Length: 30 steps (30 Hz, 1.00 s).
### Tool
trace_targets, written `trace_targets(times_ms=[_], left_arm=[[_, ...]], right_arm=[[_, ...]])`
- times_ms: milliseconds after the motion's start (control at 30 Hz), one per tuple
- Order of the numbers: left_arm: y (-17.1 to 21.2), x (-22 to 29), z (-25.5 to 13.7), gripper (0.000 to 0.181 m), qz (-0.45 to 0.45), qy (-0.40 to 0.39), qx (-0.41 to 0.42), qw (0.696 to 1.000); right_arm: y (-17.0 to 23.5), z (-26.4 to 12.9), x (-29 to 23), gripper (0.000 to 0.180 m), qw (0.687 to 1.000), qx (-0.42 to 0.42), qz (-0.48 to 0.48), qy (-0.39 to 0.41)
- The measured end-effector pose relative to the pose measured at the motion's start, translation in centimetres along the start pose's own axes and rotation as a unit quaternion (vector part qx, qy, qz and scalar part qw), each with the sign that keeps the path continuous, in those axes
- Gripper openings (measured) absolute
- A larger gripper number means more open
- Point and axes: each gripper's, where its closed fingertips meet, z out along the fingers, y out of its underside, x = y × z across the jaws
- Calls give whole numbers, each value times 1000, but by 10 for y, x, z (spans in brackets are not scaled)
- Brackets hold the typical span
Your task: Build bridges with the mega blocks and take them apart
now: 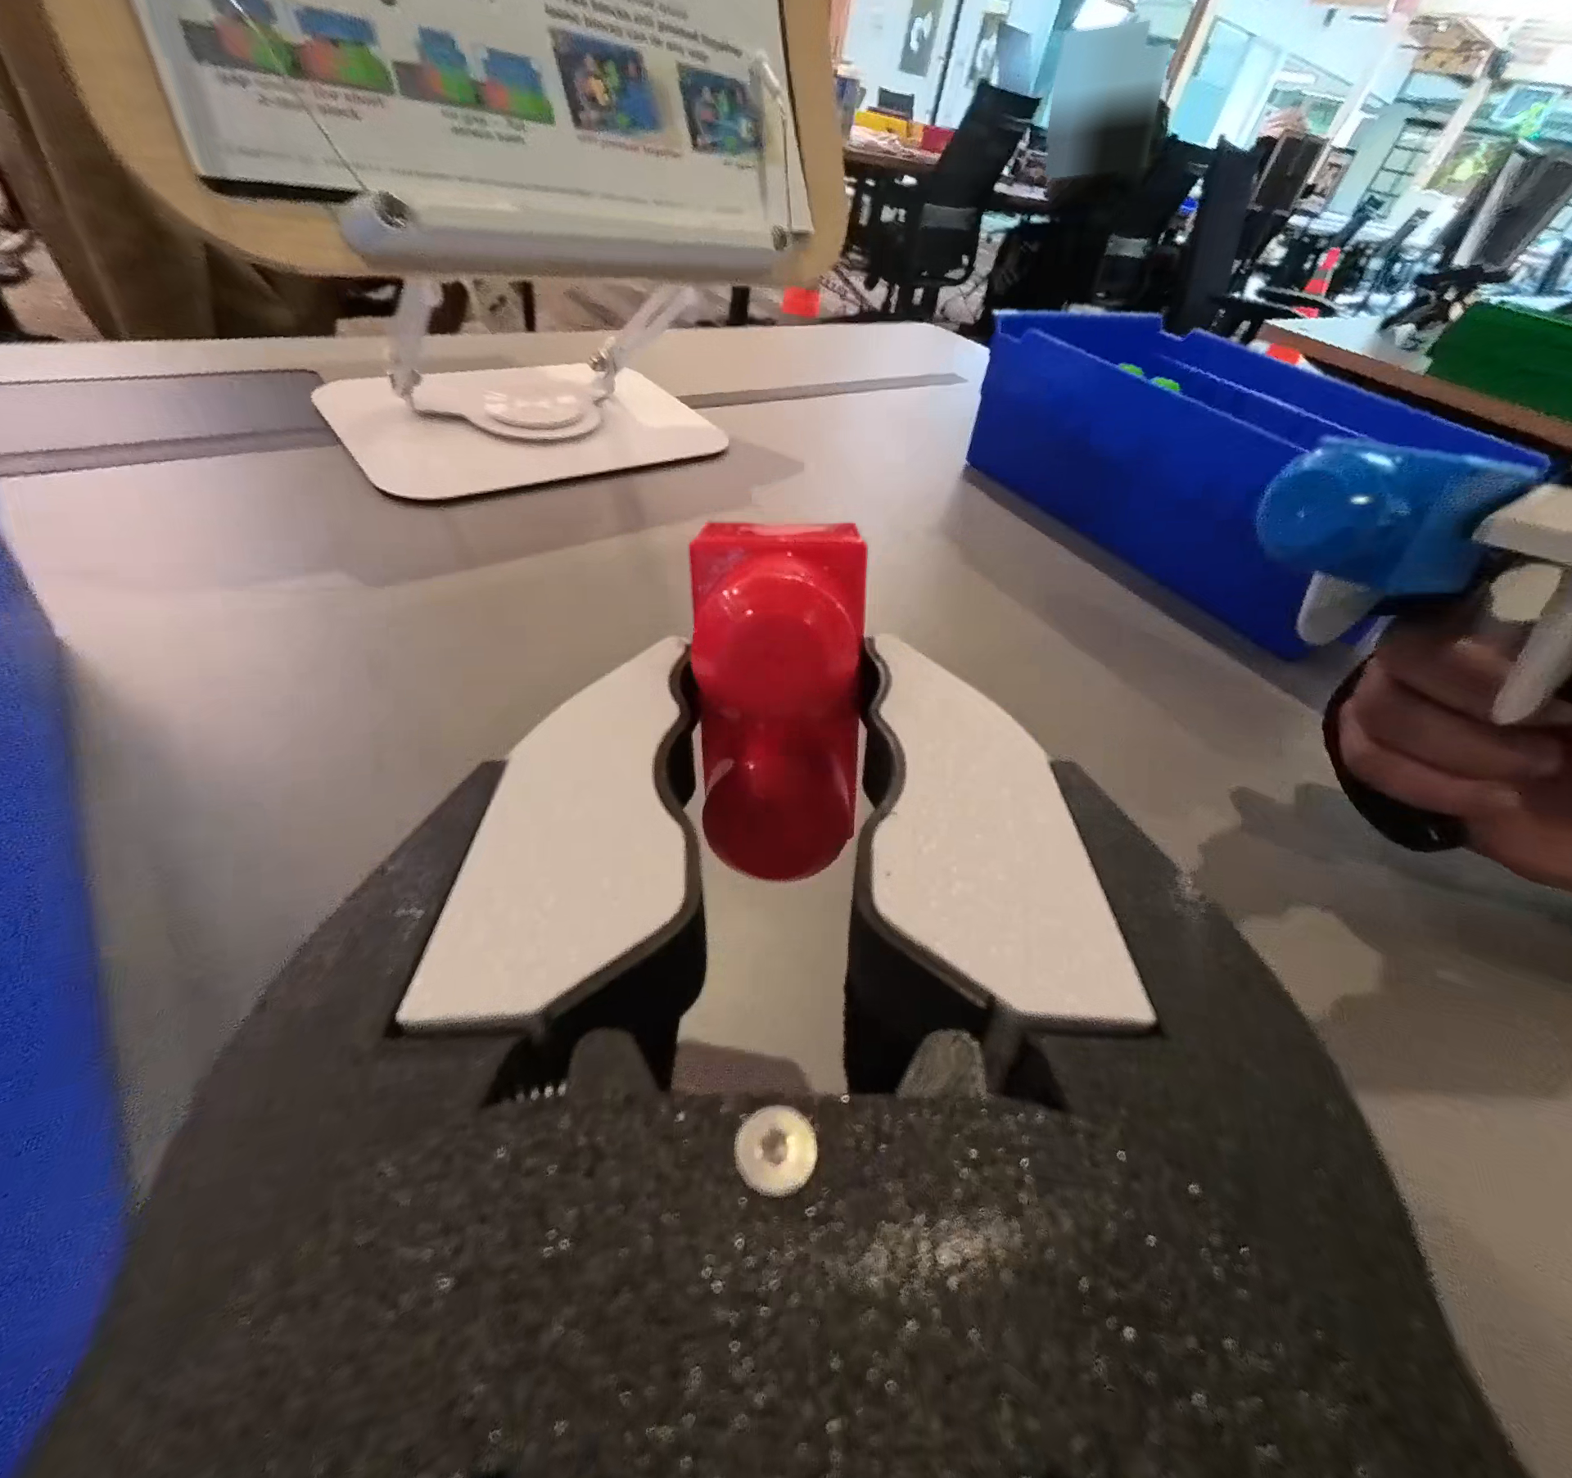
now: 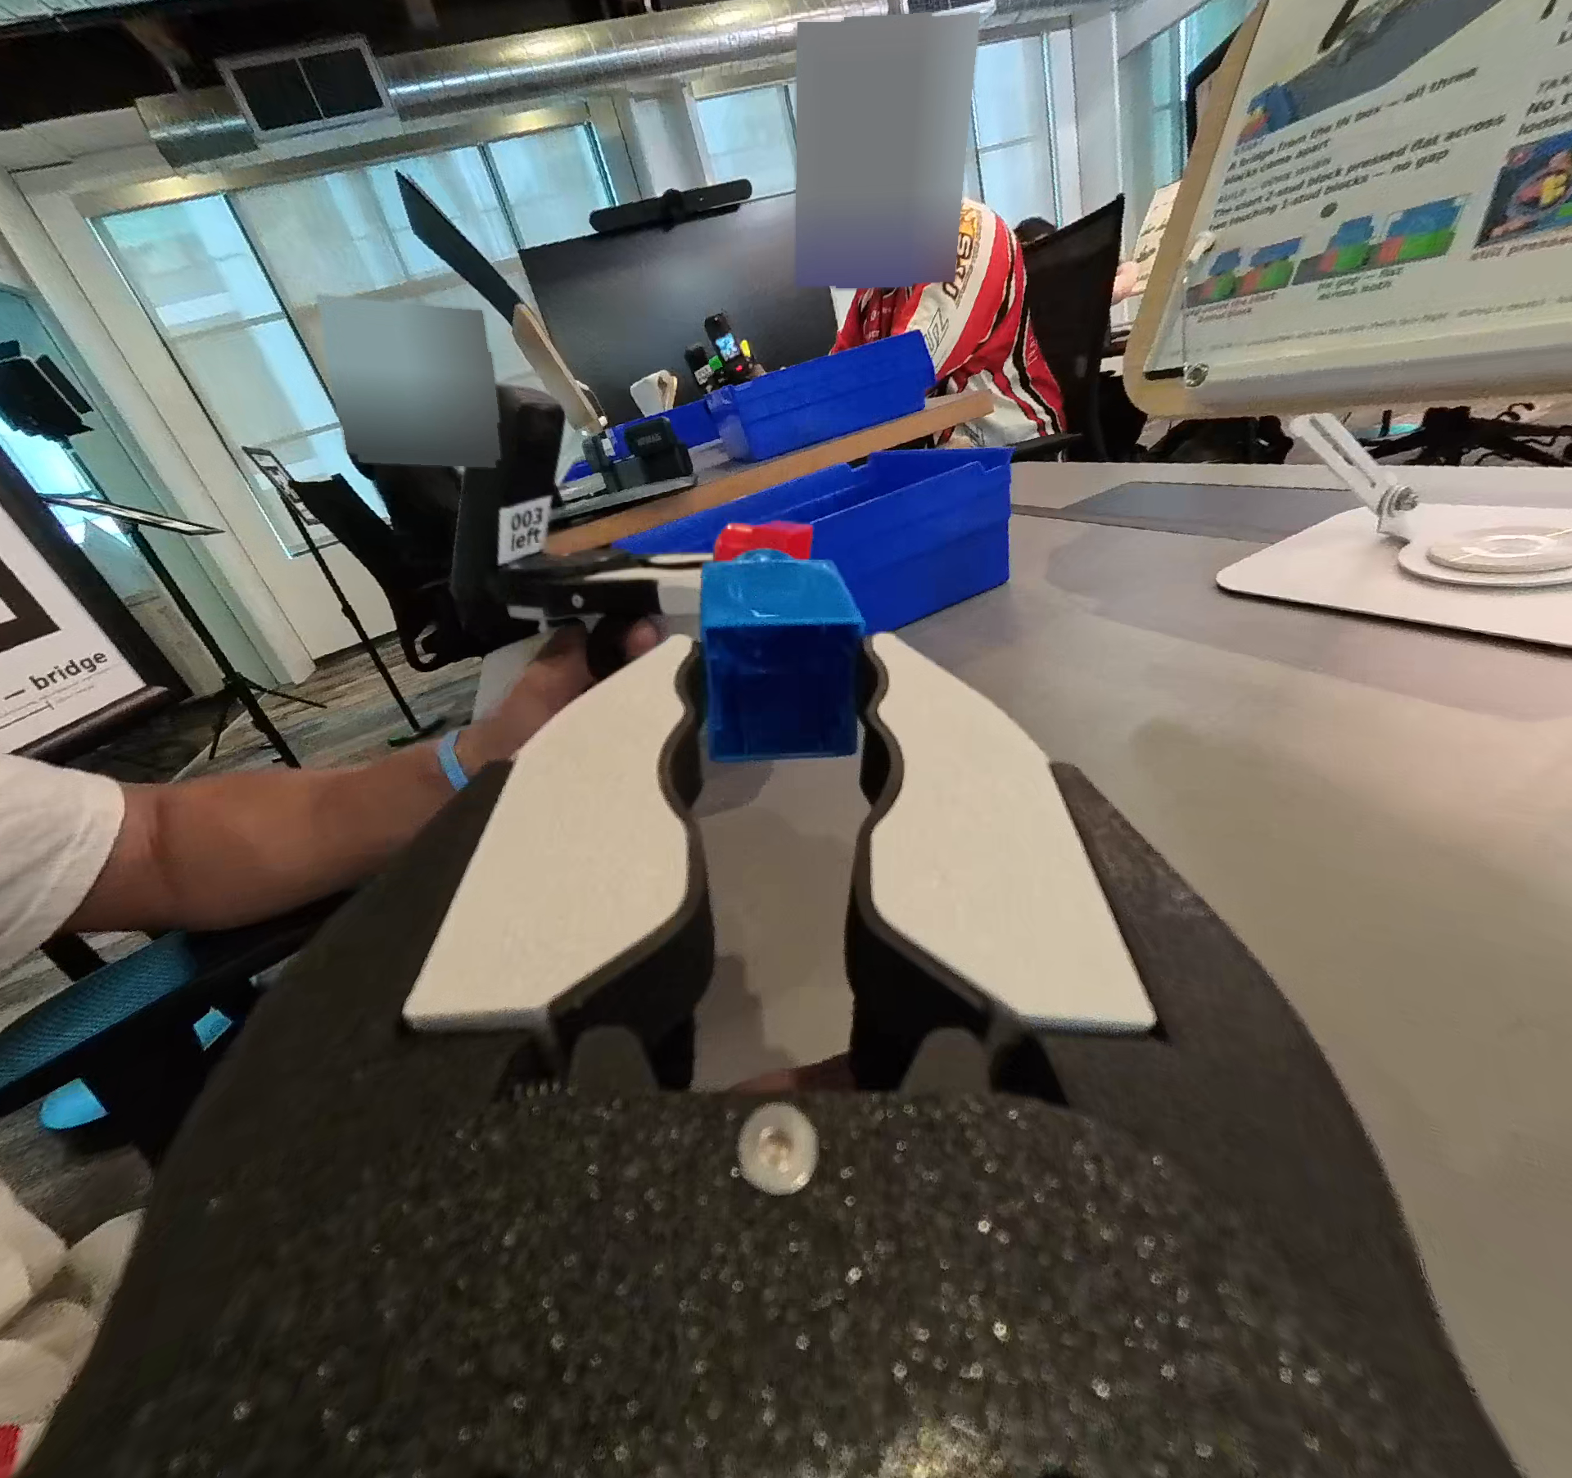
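Note:
My left gripper (image 1: 776, 671) is shut on a red mega block (image 1: 776, 637), held above the grey table with its studs facing the camera. My right gripper (image 2: 778, 663) is shut on a blue mega block (image 2: 778, 654), its hollow underside facing the camera. In the left wrist view the right gripper (image 1: 1438, 586) shows at the right edge with the blue block (image 1: 1378, 518), in front of the blue bin. In the right wrist view the left gripper (image 2: 680, 578) with the red block (image 2: 761, 540) shows just beyond the blue block. The two blocks are apart.
A blue bin (image 1: 1148, 433) with green pieces inside stands at the table's right; it also shows in the right wrist view (image 2: 902, 535). An instruction sheet on a white stand (image 1: 510, 425) is at the back. A blue thing (image 1: 34, 969) fills the left edge. Another table with people is beyond.

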Motion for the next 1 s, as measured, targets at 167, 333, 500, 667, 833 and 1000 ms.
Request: trace_targets(times_ms=[167,333,500,667,833,1000], left_arm=[[7,11,5,35,21,17,-19,999],[10,16,3,35,48,19,-22,998],[11,19,5,35,42,28,-25,998],[10,21,9,35,46,35,-29,998],[14,24,10,35,52,41,-40,997],[20,23,6,35,67,38,-49,996]], right_arm=[[-17,-10,2,34,999,-9,-34,28],[-126,-109,49,34,954,-34,-169,246],[-134,-226,167,34,820,-324,-143,449],[-73,-274,246,34,674,-609,-88,408],[-47,-276,281,34,602,-698,-42,385],[-33,-284,294,35,540,-756,-25,370]])
